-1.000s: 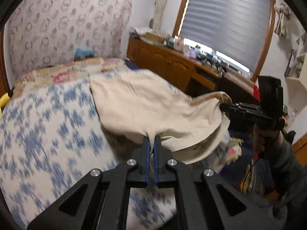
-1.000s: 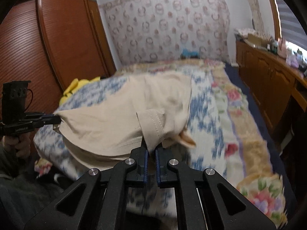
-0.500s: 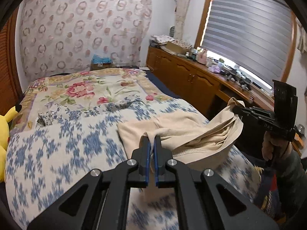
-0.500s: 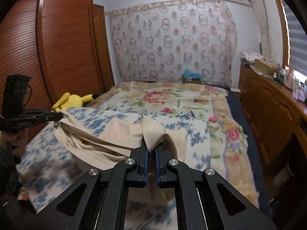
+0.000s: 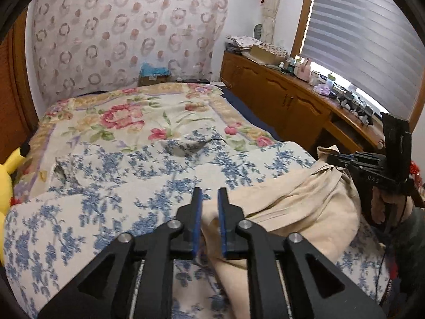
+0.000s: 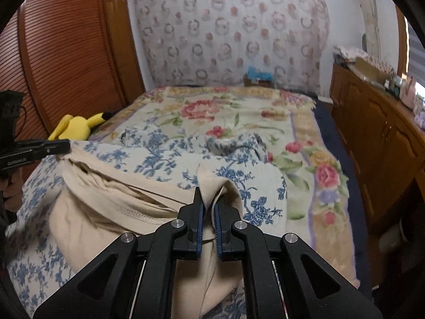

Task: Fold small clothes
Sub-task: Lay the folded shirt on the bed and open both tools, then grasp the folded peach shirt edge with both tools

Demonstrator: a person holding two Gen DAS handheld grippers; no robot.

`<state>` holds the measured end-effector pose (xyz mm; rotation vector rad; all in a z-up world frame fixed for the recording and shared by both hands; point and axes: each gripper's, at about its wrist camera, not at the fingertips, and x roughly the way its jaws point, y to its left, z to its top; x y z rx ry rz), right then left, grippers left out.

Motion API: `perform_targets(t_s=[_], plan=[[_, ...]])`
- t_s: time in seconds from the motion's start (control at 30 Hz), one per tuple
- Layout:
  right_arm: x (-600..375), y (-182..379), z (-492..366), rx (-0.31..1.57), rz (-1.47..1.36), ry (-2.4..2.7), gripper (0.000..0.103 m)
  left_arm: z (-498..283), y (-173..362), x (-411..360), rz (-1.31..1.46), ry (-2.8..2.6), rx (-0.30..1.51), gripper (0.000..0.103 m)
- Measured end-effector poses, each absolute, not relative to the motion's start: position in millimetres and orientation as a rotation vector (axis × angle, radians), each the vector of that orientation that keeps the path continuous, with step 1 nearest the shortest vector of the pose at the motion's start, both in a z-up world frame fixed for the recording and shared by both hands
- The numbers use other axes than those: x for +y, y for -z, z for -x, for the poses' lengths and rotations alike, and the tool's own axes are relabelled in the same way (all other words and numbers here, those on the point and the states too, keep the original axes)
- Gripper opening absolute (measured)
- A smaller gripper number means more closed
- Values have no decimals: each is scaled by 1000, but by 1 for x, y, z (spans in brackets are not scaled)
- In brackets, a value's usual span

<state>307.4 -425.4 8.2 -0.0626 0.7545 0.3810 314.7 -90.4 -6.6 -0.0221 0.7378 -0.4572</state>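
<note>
A beige garment (image 5: pixel 305 207) lies folded in soft layers on the blue-flowered bedspread (image 5: pixel 93 212) near the bed's front edge. My left gripper (image 5: pixel 209 194) hovers at its left end. Its jaws are opening, with a visible gap and a bit of beige cloth lying loose low between the pads. My right gripper (image 6: pixel 208 194) is shut on a raised fold of the garment (image 6: pixel 106 207). From the left wrist view the right gripper (image 5: pixel 329 156) shows at the far right with the cloth's corner in its tips, held by a hand (image 5: pixel 379 207). The left gripper (image 6: pixel 66 143) appears at the garment's left corner.
A rose-patterned blanket (image 5: pixel 138 114) covers the far half of the bed. A yellow plush toy (image 6: pixel 77 126) lies by the wooden wardrobe (image 6: pixel 66 53). A long wooden cabinet (image 5: pixel 292 101) with clutter on top runs along the window side.
Both grippers carried the garment from spread in the air down onto the bedspread, where it now lies doubled over. The left jaws, pressed together before, have parted.
</note>
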Motion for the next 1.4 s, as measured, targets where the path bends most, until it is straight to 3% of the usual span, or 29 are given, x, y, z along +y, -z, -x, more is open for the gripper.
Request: perform_targets(t_s=[0.07, 0.13, 0.17, 0.27, 0.47, 0.73, 1.0, 1.23, 1.4], plan=[[-427, -7, -310, 765, 52, -376, 11, -311, 6, -87, 15, 464, 733, 34], [-432, -11, -310, 757, 41, -347, 23, -305, 9, -86, -2, 486, 740, 42], [-434, -15, -307, 746, 36, -331, 35, -302, 12, -87, -13, 503, 754, 43], [-442, -26, -300, 718, 34, -317, 42, -294, 24, -93, -42, 525, 792, 44], [-433, -21, -277, 766, 108, -372, 48, -294, 50, -107, -86, 537, 872, 44], [-417, 9, -297, 842, 203, -407, 49, -332, 54, -124, -101, 511, 881, 44], [-438, 11, -363, 829, 194, -208, 49, -368, 53, -104, -76, 351, 849, 44], [-452, -7, -342, 825, 137, -243, 49, -350, 51, -95, -29, 411, 863, 44], [-440, -10, -314, 865, 55, -349, 64, -338, 55, -108, -10, 478, 889, 44]])
